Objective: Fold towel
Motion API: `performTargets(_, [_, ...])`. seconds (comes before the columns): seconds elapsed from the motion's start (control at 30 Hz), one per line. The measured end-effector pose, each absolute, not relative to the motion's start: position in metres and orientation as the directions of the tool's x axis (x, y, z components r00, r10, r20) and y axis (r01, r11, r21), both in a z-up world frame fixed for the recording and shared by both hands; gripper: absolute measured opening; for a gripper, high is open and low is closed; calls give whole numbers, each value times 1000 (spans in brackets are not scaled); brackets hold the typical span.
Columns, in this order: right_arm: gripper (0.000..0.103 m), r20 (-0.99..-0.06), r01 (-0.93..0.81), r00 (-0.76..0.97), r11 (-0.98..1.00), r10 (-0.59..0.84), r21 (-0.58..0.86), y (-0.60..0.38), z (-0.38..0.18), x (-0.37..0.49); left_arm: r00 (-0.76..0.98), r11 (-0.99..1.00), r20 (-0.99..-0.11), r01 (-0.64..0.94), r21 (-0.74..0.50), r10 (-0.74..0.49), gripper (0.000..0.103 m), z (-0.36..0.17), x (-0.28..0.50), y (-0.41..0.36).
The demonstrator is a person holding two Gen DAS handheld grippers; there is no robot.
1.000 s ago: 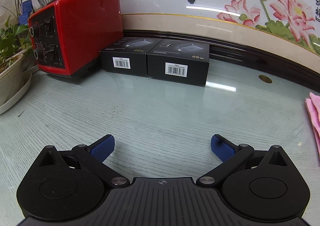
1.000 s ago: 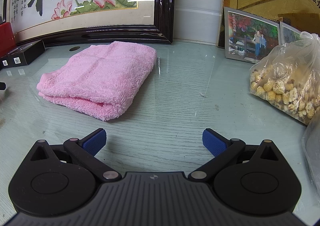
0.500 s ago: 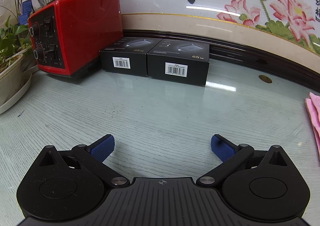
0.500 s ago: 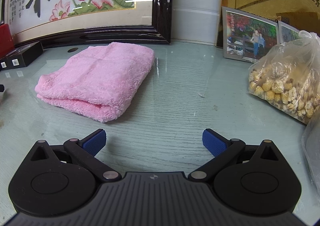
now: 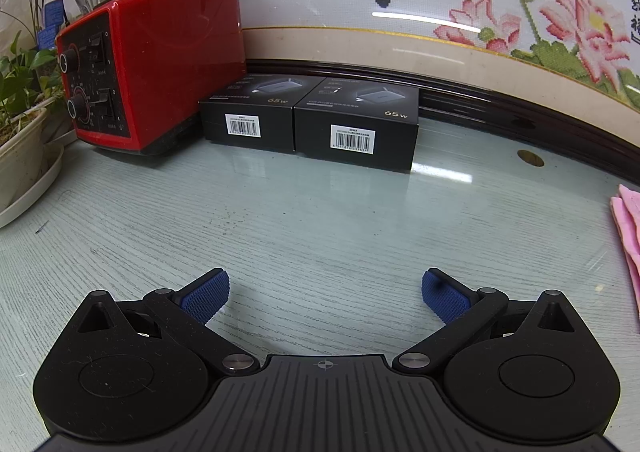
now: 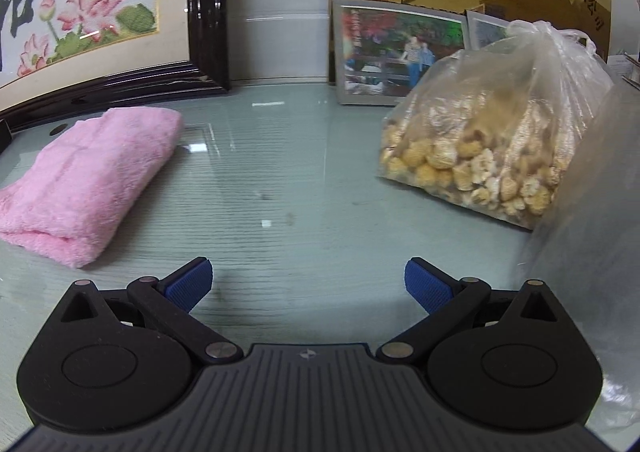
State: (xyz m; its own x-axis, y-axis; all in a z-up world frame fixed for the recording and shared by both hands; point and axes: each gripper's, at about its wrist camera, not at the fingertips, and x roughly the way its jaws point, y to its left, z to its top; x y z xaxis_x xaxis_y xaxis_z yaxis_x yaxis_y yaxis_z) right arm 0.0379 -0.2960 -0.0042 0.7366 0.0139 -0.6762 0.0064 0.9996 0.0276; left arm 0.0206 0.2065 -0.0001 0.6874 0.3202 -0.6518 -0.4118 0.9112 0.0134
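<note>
From your left wrist view, the left gripper (image 5: 325,292) sits with its jaws spread wide and nothing between them, low over bare tabletop (image 5: 320,219), and only a pink sliver of the towel (image 5: 629,228) shows toward the tabletop's right side. From your right wrist view, the right gripper (image 6: 308,284) is likewise released and empty, and the towel (image 6: 88,175) lies well apart from it toward the back edge, already doubled into a compact layered bundle, so the folding looks done or very nearly so.

Bare tabletop (image 6: 280,187) runs clear between the pink towel (image 6: 88,175) and the snack bag (image 6: 492,139); two black boxes (image 5: 312,115) block the far left.
</note>
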Motion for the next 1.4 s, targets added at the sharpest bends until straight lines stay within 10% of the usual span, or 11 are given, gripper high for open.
performTargets(1.4, [103,-677,5,736,1000,17,30,-304,-4,39,687,911,-652,-412,14,320,103,-1,21,207])
